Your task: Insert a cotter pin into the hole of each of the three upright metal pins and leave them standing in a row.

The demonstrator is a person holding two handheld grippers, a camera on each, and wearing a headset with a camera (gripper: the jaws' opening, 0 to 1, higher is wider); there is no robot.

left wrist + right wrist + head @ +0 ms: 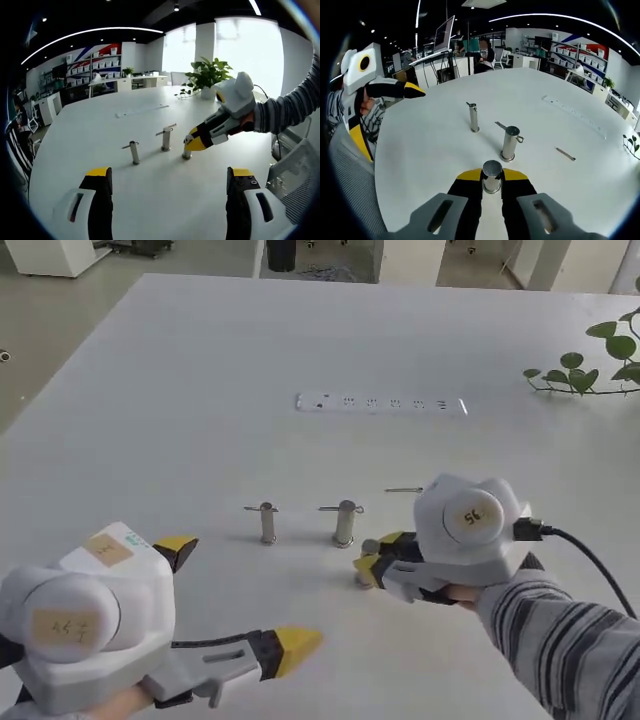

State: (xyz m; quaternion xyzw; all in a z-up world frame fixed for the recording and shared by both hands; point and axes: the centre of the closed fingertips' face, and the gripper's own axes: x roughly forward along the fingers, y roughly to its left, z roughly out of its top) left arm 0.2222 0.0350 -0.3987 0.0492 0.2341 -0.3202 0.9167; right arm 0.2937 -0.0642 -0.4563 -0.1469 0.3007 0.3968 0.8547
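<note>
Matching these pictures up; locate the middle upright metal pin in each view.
Head view: middle pin below centre, left of right gripper.
Left gripper view: pin at centre.
Right gripper view: pin right of centre, above the gripped pin.
Shared landmark: white power strip.

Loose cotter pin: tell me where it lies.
In the head view the loose cotter pin lies flat on the table, just beyond the right gripper holding the third metal pin, right of the middle metal pin.

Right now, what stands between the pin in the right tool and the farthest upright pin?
The middle pin, with a cotter pin through it, stands between the gripped pin and the farthest pin in the right gripper view.
</note>
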